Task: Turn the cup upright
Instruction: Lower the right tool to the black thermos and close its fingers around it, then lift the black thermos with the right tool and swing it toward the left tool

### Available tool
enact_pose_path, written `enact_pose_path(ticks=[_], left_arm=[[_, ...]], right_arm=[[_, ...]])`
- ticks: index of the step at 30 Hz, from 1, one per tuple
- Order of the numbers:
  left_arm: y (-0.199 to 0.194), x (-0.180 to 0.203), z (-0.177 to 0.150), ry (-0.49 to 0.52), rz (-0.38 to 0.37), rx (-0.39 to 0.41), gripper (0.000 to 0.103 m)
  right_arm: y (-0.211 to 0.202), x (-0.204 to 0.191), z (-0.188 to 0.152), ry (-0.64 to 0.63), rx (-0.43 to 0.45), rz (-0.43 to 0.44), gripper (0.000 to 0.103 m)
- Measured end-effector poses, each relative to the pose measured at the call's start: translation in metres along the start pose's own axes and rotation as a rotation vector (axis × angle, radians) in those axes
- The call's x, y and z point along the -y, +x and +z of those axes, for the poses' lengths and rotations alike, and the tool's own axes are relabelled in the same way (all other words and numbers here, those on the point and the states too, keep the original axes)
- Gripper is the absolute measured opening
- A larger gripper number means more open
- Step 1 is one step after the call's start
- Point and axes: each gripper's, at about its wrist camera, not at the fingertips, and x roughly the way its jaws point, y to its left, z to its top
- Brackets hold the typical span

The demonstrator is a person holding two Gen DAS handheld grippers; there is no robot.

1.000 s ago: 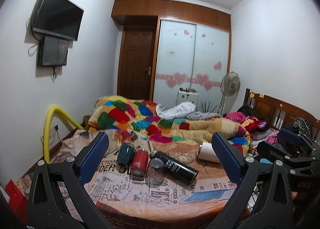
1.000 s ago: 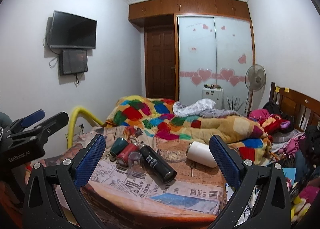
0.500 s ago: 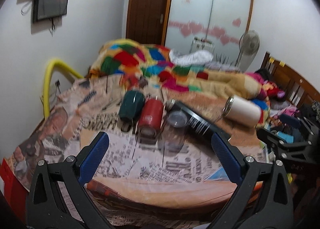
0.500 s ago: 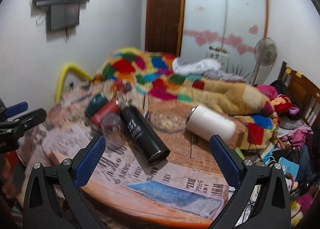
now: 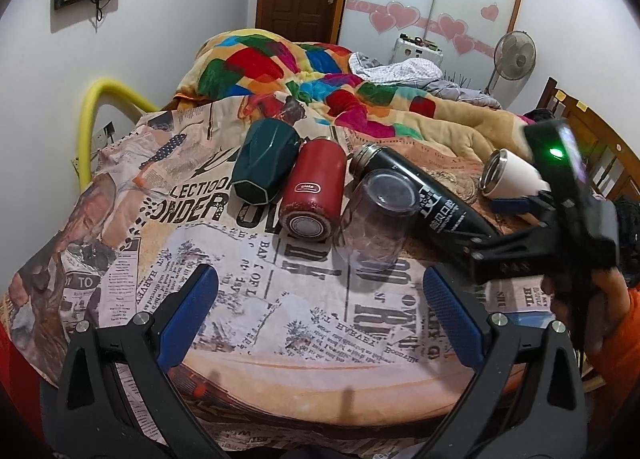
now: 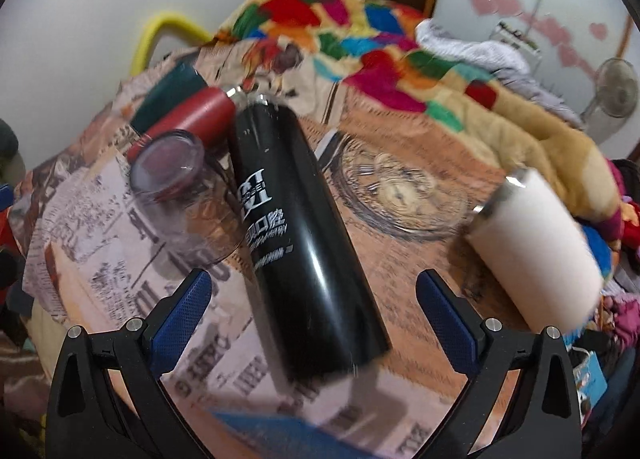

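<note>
Several cups lie on a newspaper-print cloth (image 5: 248, 299). A green faceted cup (image 5: 264, 167), a red flask (image 5: 314, 189), a black flask (image 5: 424, 195) and a white cup (image 5: 516, 177) lie on their sides. A clear plastic cup (image 5: 376, 219) stands upside down. My left gripper (image 5: 320, 311) is open and empty, near the table's front edge. My right gripper (image 6: 312, 319) is open, its jaws on either side of the black flask's (image 6: 296, 227) near end, not touching. The clear cup (image 6: 180, 199) and white cup (image 6: 536, 243) also show there.
A colourful quilt (image 5: 320, 87) is heaped behind the cups. A yellow tube (image 5: 96, 107) arcs at the left edge. A fan (image 5: 514, 55) and wardrobe stand at the back. A wooden headboard (image 5: 592, 147) is at the right. The right gripper's body (image 5: 560, 227) reaches in at the right.
Both grippers have moved forward and down toward the table. The right gripper has closed in on the black flask. The cups have not moved.
</note>
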Motion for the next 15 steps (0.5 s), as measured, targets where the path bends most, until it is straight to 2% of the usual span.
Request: enact_pose_path(ticks=[7, 9, 11, 15], left_arm=[[0.008, -0.003, 0.0, -0.002, 0.0, -0.014, 0.103], [0.009, -0.003, 0.0, 0.001, 0.001, -0.014, 0.103], [0.008, -0.003, 0.0, -0.002, -0.001, -0.014, 0.103], [0.008, -0.003, 0.0, -0.003, 0.0, -0.013, 0.103]], right_arm=[[0.037, 0.004, 0.015, -0.041, -0.128, 0.083, 0.08], [0.044, 0.004, 0.015, -0.052, -0.159, 0.098, 0.07], [0.05, 0.005, 0.014, -0.057, -0.188, 0.123, 0.068], [0.05, 0.001, 0.012, -0.075, -0.194, 0.116, 0.066]])
